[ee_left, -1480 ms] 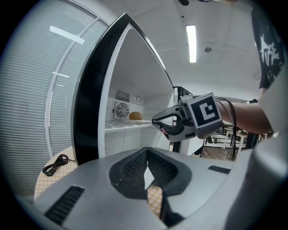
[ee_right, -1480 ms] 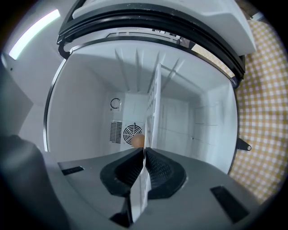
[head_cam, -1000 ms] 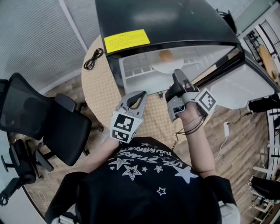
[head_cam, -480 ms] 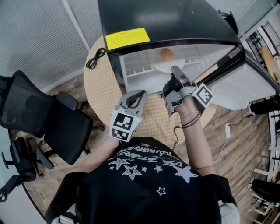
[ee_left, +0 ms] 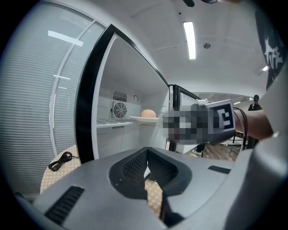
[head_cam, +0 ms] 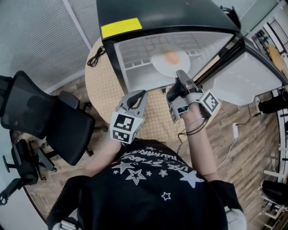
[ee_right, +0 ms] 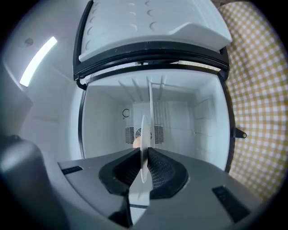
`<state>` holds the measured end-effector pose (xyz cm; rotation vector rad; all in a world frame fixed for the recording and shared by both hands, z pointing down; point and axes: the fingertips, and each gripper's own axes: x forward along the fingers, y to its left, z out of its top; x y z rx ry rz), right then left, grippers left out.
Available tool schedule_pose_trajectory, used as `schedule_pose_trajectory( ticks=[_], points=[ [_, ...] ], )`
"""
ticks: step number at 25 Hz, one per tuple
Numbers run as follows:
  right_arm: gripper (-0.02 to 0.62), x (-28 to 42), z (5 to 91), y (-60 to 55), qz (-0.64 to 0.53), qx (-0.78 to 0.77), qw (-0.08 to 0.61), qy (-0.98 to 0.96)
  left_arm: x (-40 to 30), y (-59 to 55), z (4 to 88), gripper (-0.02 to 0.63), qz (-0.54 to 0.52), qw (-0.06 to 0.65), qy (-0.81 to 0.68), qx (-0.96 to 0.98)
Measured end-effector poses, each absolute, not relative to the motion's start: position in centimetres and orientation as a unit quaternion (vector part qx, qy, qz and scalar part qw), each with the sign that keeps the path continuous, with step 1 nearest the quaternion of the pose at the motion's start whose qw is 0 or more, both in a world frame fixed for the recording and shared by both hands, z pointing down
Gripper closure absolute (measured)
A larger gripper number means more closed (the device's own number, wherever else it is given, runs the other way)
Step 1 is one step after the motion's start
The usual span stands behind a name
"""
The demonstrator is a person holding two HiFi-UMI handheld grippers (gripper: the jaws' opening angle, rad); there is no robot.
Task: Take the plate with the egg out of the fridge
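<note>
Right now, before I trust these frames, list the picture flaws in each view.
Head view: wide-angle bending, fridge interior washed out bright. Left gripper view: fisheye with dark corners, ceiling light glares, a mosaic patch mid-frame. Right gripper view: fisheye, turned sideways, so the plate shows edge-on.

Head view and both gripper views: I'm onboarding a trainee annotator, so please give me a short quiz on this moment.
1. Pick one: the right tongs are clamped on A the rim of the plate; B a cup handle; C a spoon.
2. True or false: the left tongs reach inside the fridge.
3. Short answer: where does the egg lie?
Key: 1 A; those tongs have just been closing, with the plate between them. 2 False; they hang shut over the checked table. 3 On the plate, inside the fridge.
</note>
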<state>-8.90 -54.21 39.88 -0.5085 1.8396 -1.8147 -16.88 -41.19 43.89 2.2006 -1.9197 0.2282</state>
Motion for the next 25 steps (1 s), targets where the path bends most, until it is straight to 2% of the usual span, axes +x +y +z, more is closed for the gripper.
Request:
schedule_pose_trajectory(
  ticks=[11,17,25],
  points=[
    [0.540,-2.5,40.7,-48.0,-0.669,-0.171,0.247,0.680,-12.8,-37.2,42.8,0.600,0.088,0.093,-0.666,0.735],
    [0.540,2.2,42.3,-42.4,-0.679,-0.155,0.243,0.675,-9.7,-31.4,43.0,0.600,0.102,0.086,-0.683,0.718],
    [0.540,3.5,45.4,-41.2,-0.704,-0.151,0.215,0.660,-8.4,-29.8,42.9,0.600,0.112,0.098,-0.685,0.714]
  ],
)
